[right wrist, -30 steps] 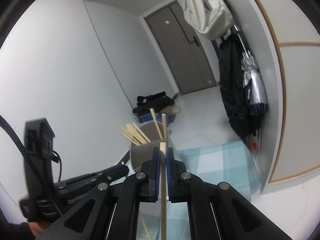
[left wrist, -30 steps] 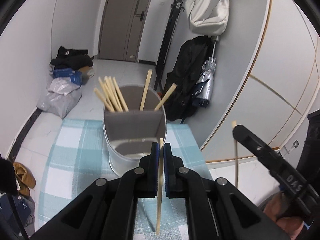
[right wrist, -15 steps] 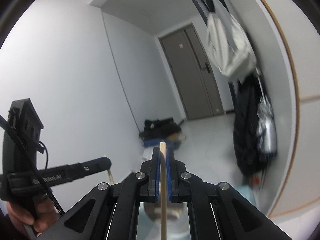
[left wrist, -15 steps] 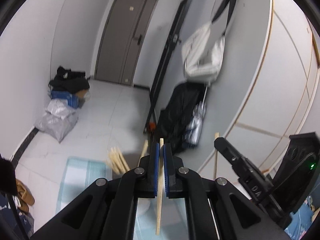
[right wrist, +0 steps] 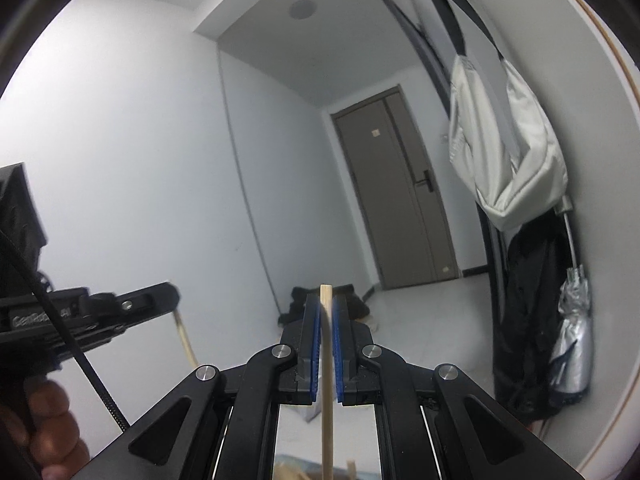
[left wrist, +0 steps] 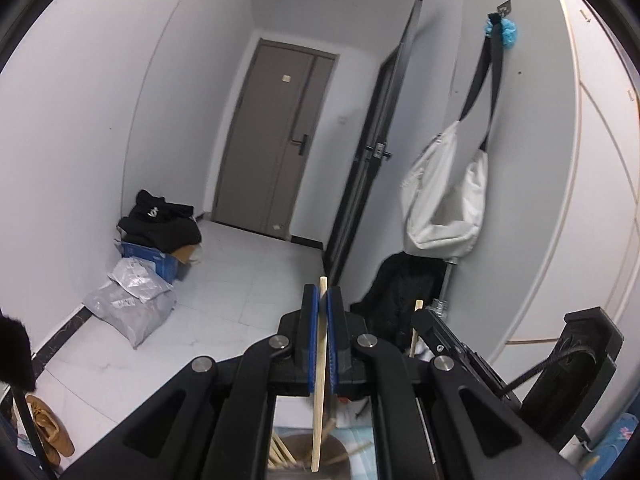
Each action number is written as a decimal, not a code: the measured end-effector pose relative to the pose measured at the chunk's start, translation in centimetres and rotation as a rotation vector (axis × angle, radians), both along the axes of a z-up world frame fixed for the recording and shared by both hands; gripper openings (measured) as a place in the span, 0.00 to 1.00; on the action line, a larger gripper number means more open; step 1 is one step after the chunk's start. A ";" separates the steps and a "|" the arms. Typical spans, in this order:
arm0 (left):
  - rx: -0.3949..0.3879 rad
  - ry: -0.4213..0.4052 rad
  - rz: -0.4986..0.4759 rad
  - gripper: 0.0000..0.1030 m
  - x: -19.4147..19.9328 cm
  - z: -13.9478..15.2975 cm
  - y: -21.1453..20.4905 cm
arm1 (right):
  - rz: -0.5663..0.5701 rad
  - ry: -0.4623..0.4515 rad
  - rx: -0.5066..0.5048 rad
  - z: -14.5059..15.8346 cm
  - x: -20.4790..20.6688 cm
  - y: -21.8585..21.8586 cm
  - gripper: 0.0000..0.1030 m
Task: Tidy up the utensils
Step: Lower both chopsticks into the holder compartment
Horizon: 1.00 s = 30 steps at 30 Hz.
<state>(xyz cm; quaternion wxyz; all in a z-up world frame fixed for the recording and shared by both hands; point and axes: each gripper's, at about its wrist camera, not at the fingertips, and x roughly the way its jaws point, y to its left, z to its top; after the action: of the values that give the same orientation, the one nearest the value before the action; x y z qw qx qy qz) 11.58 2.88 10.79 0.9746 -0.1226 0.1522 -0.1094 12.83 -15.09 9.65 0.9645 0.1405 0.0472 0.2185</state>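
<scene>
Clenching chopsticks, left gripper point(left wrist: 323, 296) jaws, right gripper point(right wrist: 326, 304) jaws; holder rim point(left wrist: 340, 446) below.

Holder point(left wrist: 320, 456) mostly hidden behind left gripper point(left wrist: 322, 300); chopstick point(right wrist: 327, 380) below right gripper point(right wrist: 326, 308) cut by frame edge.

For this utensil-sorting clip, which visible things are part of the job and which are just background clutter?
Part of the job:
- left gripper, shut on a chopstick
- right gripper, with its own chopstick between its pads
- holder with more chopsticks, at the bottom edge

Just lying about:
- white bag on a hook
- folded umbrella
- grey parcel
- shoes
</scene>
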 end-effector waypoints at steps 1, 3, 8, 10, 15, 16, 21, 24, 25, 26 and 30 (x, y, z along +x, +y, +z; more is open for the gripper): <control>0.003 0.000 0.001 0.01 0.4 -0.4 0.1 | -0.003 0.001 0.012 -0.2 0.5 0.1 0.05; 0.001 0.008 -0.001 0.01 1.4 -1.5 0.3 | -0.023 0.002 0.036 -0.9 1.9 0.3 0.05; -0.037 0.053 -0.021 0.01 3.3 -3.7 1.6 | -0.064 0.013 0.046 -3.1 4.7 1.2 0.05; -0.051 0.070 -0.036 0.01 3.8 -4.5 2.0 | -0.076 0.013 0.038 -3.8 5.1 1.6 0.05; -0.064 0.089 -0.052 0.01 4.1 -5.3 2.2 | -0.102 -0.020 0.009 -5.3 5.5 2.5 0.05; -0.063 0.090 -0.056 0.01 4.2 -5.5 2.2 | -0.110 -0.031 -0.006 -5.5 5.4 2.8 0.05; -0.064 0.112 -0.065 0.01 4.6 -5.9 1.9 | -0.142 -0.071 -0.091 -6.2 5.1 4.4 0.05; -0.051 0.113 -0.069 0.01 4.6 -6.1 1.7 | -0.146 -0.074 -0.117 -6.9 4.8 4.8 0.05; -0.048 0.116 -0.072 0.01 4.6 -6.1 1.7 | -0.148 -0.070 -0.122 -7.1 4.8 4.7 0.05; -0.042 0.115 -0.072 0.01 4.5 -6.1 1.7 | -0.148 -0.073 -0.124 -7.3 4.6 4.6 0.05; -0.022 0.123 -0.095 0.01 4.2 -6.4 1.5 | -0.132 -0.066 -0.123 -7.7 3.7 3.8 0.05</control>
<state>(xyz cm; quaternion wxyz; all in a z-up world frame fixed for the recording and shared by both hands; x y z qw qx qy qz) 15.79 4.37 4.35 0.9557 -0.1322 0.2164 -0.1497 16.55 -11.28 1.93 0.9847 0.0766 0.0195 0.1555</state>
